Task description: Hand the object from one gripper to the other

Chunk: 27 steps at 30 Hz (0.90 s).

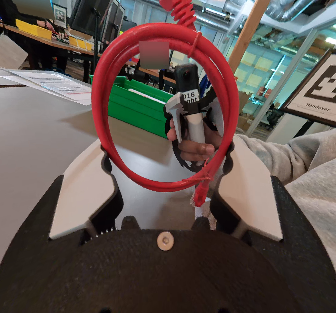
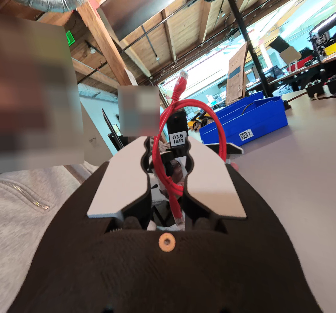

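Observation:
A red cable (image 1: 99, 102), coiled into a ring and tied with red ties, stands upright between the tips of my left gripper (image 1: 167, 148). The left fingers are spread wide and press on the ring's two outer sides, above the table. One plug sticks up at the top and the other hangs at the lower right. My right gripper (image 1: 195, 120) shows through the ring, facing me, held by a hand. In the right wrist view the cable (image 2: 221, 135) is in front of the left gripper (image 2: 179, 151). The right gripper (image 2: 167, 144) has a narrow gap, and the ring's near strand lies in it with space beside it.
A green bin (image 1: 134, 108) stands on the grey table (image 1: 36, 131) behind the ring, with a paper sheet (image 1: 54, 84) to its left. A blue bin (image 2: 254, 122) stands on the table to the right. A framed marker sign (image 1: 318, 89) stands at the right. A grey sleeve (image 1: 291, 158) is close by.

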Motion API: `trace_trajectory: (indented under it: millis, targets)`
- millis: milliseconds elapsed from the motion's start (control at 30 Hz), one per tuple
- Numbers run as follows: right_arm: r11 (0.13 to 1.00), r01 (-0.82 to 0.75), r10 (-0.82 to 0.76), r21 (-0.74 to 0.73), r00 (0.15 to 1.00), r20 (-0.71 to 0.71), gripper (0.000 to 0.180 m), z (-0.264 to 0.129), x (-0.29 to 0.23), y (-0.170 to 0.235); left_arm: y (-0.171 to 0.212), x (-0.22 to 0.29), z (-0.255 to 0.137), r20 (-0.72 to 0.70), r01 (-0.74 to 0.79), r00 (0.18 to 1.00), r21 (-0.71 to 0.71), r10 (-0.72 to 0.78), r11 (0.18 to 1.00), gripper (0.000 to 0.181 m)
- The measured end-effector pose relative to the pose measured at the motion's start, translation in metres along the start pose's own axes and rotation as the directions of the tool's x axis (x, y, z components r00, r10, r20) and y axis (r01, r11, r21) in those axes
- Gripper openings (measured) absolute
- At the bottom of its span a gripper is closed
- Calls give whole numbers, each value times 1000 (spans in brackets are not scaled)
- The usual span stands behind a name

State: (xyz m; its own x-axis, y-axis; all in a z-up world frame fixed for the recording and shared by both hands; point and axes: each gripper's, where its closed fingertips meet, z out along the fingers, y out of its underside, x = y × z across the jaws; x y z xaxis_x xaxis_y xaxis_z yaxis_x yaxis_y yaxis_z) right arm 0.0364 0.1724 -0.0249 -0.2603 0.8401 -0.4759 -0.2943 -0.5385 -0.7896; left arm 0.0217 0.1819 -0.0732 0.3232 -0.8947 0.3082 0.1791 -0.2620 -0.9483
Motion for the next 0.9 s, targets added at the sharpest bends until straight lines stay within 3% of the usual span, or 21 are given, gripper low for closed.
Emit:
trace_trajectory:
  millis: [300, 533, 733, 767, 900]
  targets:
    - [1000, 8, -8, 3, 999, -39, 37, -2, 6, 0, -30, -22, -24, 18, 132, 990, 185, -138, 974, 121]
    - [1000, 23, -24, -15, 998, -62, 37, -1, 9, 2, -27, -32, -26, 144, 5, 989, 136, -25, 991, 121]
    - [1000, 21, -20, 3, 998, -65, 41, -3, 9, -1, -21, -18, -18, 48, 42, 998, 116, -48, 992, 121]
    - [1000, 24, -24, 10, 997, -69, 47, -3, 10, -1, -20, -16, -17, 33, 49, 998, 109, -52, 993, 121]
    - [986, 135, -119, 94, 980, -157, 109, -4, 19, -12, -16, -7, -14, -26, 73, 997, 86, -70, 994, 121]
